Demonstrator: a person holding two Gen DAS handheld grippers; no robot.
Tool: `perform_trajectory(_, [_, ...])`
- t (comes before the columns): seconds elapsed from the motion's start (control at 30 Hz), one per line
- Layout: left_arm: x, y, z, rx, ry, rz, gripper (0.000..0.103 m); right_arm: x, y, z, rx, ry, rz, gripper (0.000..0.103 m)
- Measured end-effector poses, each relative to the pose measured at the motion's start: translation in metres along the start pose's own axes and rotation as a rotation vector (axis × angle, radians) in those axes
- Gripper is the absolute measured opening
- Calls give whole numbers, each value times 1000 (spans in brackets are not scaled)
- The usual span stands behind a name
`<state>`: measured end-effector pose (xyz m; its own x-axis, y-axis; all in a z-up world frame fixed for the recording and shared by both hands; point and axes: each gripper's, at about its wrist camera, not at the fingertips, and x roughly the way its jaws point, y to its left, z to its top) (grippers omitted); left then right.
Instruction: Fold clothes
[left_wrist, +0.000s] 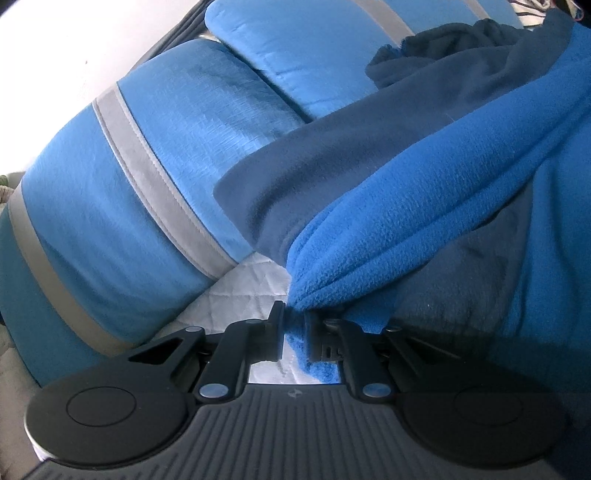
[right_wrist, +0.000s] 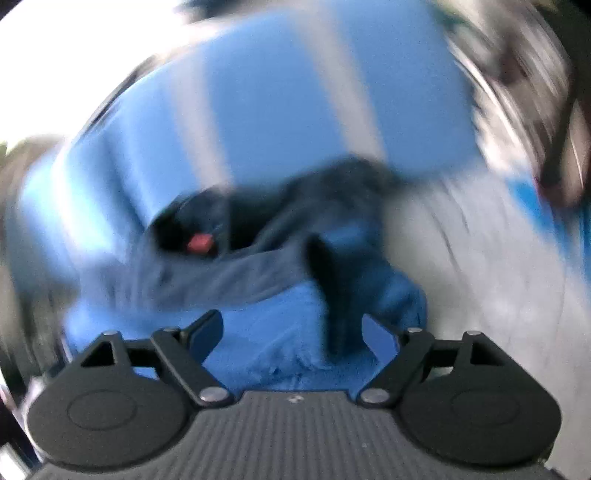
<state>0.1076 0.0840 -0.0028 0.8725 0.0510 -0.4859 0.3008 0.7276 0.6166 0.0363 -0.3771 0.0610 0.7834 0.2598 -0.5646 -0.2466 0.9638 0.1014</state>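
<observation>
In the left wrist view we see our left gripper (left_wrist: 293, 314) closed down narrow on a bunched edge of the fleece (left_wrist: 388, 229). The bright blue cloth is pinched between the two black fingers (left_wrist: 275, 325), and a small tuft of it shows in the slit behind the tips. From this grip the fleece goes up and to the right in thick folds, bright blue on one face and dark navy on the other. It lies on a white quilted cover (left_wrist: 236, 291), just beside a blue cushion (left_wrist: 122, 206) with grey stripes. A second cushion of the same kind lies behind the first one.

The right wrist view is strongly blurred. Our right gripper (right_wrist: 293, 332) stands wide, and nothing is pressed between its fingers (right_wrist: 207, 332). Under and in front of them the fleece (right_wrist: 266, 347) lies in a heap, blue below and navy on top. A small red spot (right_wrist: 199, 242) shows in the dark folds; we cannot tell what it is. The striped cushion (right_wrist: 280, 110) is behind the heap, and the white cover (right_wrist: 472, 258) is to the right.
</observation>
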Motion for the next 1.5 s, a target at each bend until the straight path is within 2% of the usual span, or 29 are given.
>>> perform_trajectory(0.07, [-1, 0, 0, -3, 0, -1, 10, -6, 36, -9, -339, -21, -41, 90])
perform_trajectory(0.2, [-2, 0, -1, -10, 2, -3, 10, 5, 78, -45, -877, 14, -150, 88])
perform_trajectory(0.27, [-2, 0, -1, -15, 5, -5, 10, 15, 88, -63, -1078, 35, -205, 84])
perform_trajectory(0.33, [-1, 1, -1, -20, 6, -7, 10, 24, 93, -76, -1221, 41, -240, 75])
perform_trajectory(0.43, [0, 2, -1, -27, 6, -10, 11, 36, 96, -90, -1360, 47, -299, 62])
perform_trajectory(0.5, [0, 3, -2, -33, 7, -13, 11, 43, 97, -95, -1409, 53, -315, 60])
perform_trajectory(0.6, [2, 4, -2, -43, 9, -18, 11, 54, 95, -101, -1473, 58, -364, 46])
perform_trajectory(0.67, [3, 5, -2, -52, 11, -21, 11, 61, 94, -105, -1513, 80, -377, 41])
perform_trajectory(0.73, [3, 6, -2, -61, 13, -24, 11, 66, 93, -107, -1533, 100, -364, 21])
perform_trajectory(0.8, [4, 7, -2, -69, 15, -26, 11, 68, 94, -108, -1543, 93, -375, 19])
perform_trajectory(0.93, [2, 4, 0, -53, 14, -6, 12, 62, 93, -93, -1486, 93, -340, 15])
perform_trajectory(1.0, [-1, 2, 2, -22, 11, 13, 16, 55, 92, -84, -1465, 90, -324, 15])
perform_trajectory(1.1, [-13, 4, 5, 48, -5, 17, 30, 51, 91, -62, -1470, 88, -317, 14])
perform_trajectory(1.17, [-29, 9, 8, 92, -41, -20, 43, 47, 92, -44, -1472, 77, -317, 14])
perform_trajectory(1.23, [-47, 15, 13, 129, -88, -70, 45, 44, 92, -26, -1474, 67, -317, 14])
perform_trajectory(1.33, [-67, 17, 29, 141, -168, -139, 47, 37, 93, -6, -1468, 38, -326, 14])
perform_trajectory(1.4, [-67, 7, 40, 171, -183, -168, 47, 33, 94, 3, -1462, 33, -329, 15])
perform_trajectory(1.5, [-61, -19, 50, 266, -189, -181, 47, 29, 96, 13, -1452, 25, -326, 14])
